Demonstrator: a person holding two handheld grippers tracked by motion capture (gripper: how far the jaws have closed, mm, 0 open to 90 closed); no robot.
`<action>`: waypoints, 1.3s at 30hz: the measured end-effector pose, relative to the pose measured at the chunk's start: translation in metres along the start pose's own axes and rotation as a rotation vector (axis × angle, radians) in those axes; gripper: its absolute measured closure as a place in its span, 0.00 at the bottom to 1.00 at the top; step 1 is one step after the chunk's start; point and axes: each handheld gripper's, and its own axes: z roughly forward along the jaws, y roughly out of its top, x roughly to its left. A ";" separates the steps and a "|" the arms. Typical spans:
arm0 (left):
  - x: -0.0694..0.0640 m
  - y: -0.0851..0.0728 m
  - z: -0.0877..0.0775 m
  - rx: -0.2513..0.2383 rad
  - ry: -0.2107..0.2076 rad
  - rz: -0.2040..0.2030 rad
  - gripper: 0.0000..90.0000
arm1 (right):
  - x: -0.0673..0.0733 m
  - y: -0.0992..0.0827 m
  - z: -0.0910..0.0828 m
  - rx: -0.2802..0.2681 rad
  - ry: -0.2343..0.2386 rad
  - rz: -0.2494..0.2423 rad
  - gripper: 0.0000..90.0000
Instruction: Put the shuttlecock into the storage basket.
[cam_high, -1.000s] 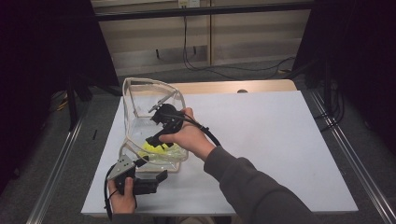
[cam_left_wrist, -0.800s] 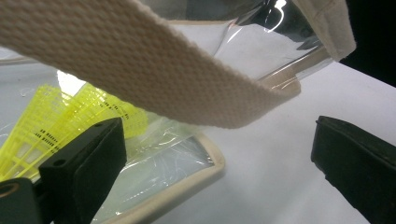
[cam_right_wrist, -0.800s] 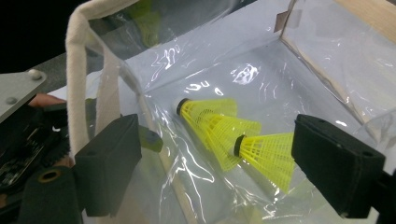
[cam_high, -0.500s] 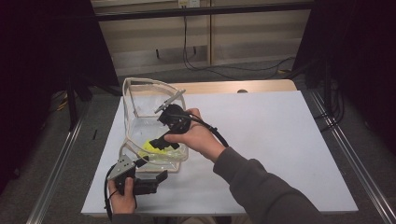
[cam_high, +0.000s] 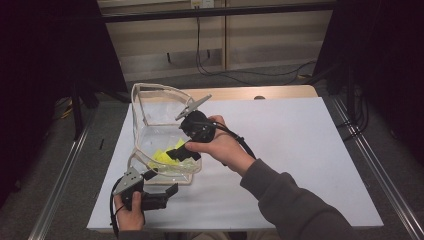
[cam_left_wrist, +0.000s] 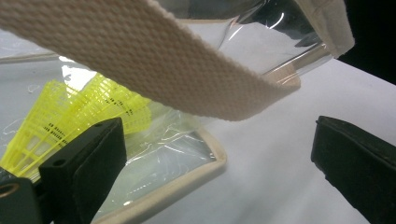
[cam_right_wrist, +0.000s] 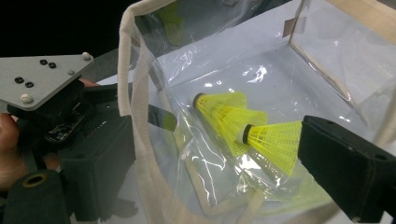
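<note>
We have two yellow shuttlecocks (cam_right_wrist: 254, 128) lying inside the clear bag (cam_high: 150, 125) on the desk (cam_high: 300, 150), low against its near wall. Right hand-held gripper (cam_high: 182, 152) sits at the bag mouth, jaws wide with nothing between them; they have just been opening. In the right gripper view the shuttlecocks lie straight ahead and below the jaws, cork ends pointing away to the upper left, skirts toward the right jaw, long axes roughly parallel and slanted across the bag floor.

Left hand-held gripper (cam_high: 160, 190) is just outside the bag's near edge, jaws apart. The webbing strap (cam_left_wrist: 154, 65) crosses above and between them, but we can't see a pad pressing on it, so we read it as gripping nothing.

The right one is clearly nearer to the shuttlecocks. Our judgement: if it's backing out, it needs to clear the rim (cam_right_wrist: 135, 93) without snagging the strap.
</note>
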 end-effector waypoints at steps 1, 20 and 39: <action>0.000 0.000 0.000 -0.003 0.000 0.000 0.04 | -0.001 -0.001 -0.002 0.000 0.002 0.005 0.12; -0.001 0.000 0.001 -0.003 -0.003 0.000 0.04 | -0.011 -0.024 -0.035 -0.060 0.013 0.012 0.11; -0.001 0.000 0.001 0.004 -0.005 0.004 0.04 | -0.038 -0.067 -0.059 -0.110 -0.017 0.033 0.10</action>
